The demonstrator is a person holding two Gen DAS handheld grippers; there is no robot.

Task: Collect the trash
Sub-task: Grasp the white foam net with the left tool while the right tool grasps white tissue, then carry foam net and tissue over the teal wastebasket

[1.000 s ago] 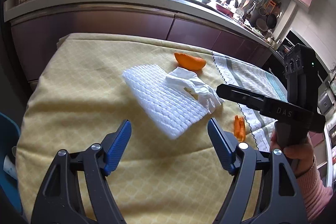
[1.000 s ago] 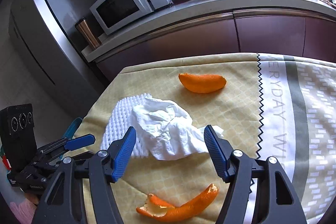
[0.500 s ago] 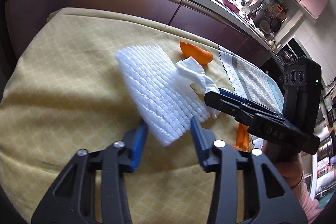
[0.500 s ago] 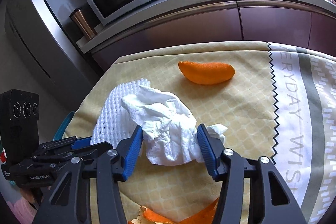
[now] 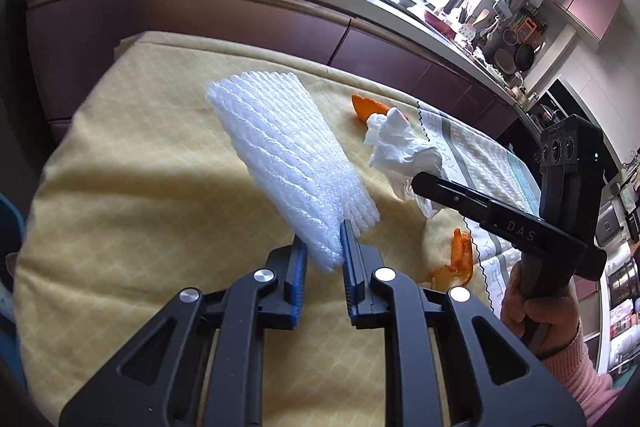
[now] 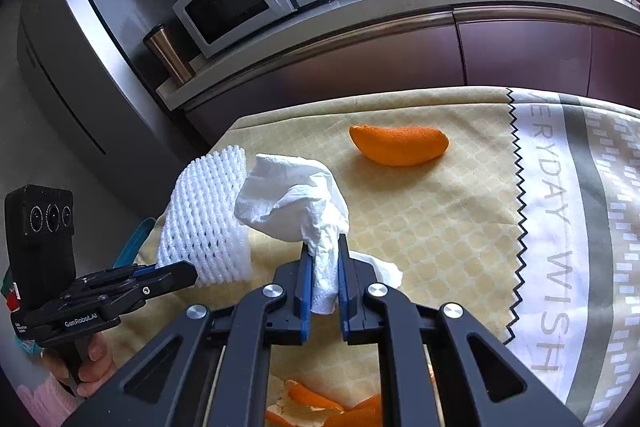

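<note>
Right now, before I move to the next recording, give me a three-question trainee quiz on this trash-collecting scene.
1. Multiple choice: the left hand-held gripper has between its pads: A) an orange peel B) the white foam net C) a mug.
2. True or false: the large orange peel is gripped.
3. Fill in: the right hand-held gripper pinches a crumpled white ____.

Key: 1 B. 2 False; it lies on the yellow tablecloth, apart from both grippers. 3 tissue.
</note>
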